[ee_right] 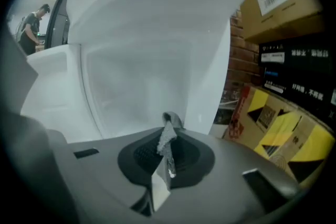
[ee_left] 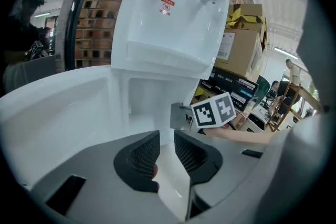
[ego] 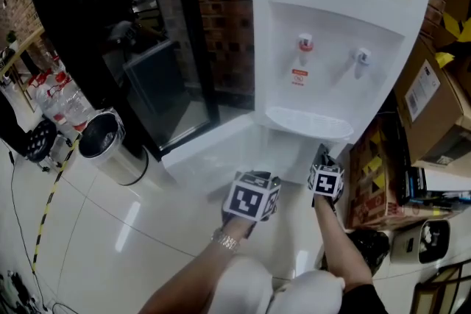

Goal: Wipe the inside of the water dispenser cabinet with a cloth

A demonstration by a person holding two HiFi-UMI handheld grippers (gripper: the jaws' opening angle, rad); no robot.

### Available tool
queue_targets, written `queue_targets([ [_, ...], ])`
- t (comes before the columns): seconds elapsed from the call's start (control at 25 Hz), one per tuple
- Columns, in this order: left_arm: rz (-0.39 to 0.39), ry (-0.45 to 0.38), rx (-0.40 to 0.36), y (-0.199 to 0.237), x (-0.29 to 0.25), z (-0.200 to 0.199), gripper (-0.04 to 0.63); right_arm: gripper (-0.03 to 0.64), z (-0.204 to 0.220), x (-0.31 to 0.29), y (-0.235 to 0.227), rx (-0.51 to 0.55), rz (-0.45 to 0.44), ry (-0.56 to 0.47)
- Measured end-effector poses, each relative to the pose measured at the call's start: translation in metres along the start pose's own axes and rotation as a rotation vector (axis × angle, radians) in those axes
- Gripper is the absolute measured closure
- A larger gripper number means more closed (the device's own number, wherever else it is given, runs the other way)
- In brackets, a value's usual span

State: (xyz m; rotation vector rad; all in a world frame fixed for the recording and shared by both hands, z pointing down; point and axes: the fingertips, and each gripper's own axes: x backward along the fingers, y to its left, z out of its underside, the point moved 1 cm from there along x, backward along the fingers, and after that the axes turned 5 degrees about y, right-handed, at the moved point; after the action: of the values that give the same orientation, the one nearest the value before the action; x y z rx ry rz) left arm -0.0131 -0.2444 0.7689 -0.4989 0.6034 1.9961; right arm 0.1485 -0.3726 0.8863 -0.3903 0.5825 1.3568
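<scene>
The white water dispenser (ego: 331,26) stands against a brick wall with its lower cabinet door (ego: 210,147) swung open to the left. The white cabinet inside (ee_left: 142,105) shows beneath the drip tray. My right gripper (ee_right: 169,152) is shut on a small grey cloth (ee_right: 168,136) and is held at the mouth of the cabinet (ee_right: 136,86), near its right wall. The cloth (ee_left: 178,115) also shows in the left gripper view, ahead of the right gripper's marker cube. My left gripper (ee_left: 167,152) hovers just left of it, in front of the cabinet. Its jaws stand slightly apart with nothing between them.
A steel bin (ego: 110,147) and water bottles (ego: 62,95) are on the floor to the left, in front of a black glass door (ego: 151,48). Cardboard boxes (ego: 430,99) and yellow-black cartons (ee_right: 283,128) crowd the dispenser's right side.
</scene>
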Motion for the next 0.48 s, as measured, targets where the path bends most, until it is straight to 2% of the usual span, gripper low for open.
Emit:
queue_targets([
  [0.16, 0.006, 0.0, -0.002, -0.002, 0.001, 0.0, 0.506, 0.606, 0.043, -0.021, 0.013, 0.004, -0.068, 0.123],
  [0.28, 0.013, 0.004, -0.001, -0.004, 0.002, 0.001, 0.506, 0.606, 0.05, -0.022, 0.015, -0.025, -0.094, 0.155],
  [0.36, 0.016, 0.003, 0.0, -0.004, 0.003, 0.001, 0.506, 0.606, 0.026, -0.012, 0.014, -0.042, -0.099, 0.093],
  [0.48, 0.016, 0.006, 0.002, -0.003, 0.002, 0.0, 0.506, 0.606, -0.031, 0.015, 0.015, 0.014, -0.05, -0.093],
])
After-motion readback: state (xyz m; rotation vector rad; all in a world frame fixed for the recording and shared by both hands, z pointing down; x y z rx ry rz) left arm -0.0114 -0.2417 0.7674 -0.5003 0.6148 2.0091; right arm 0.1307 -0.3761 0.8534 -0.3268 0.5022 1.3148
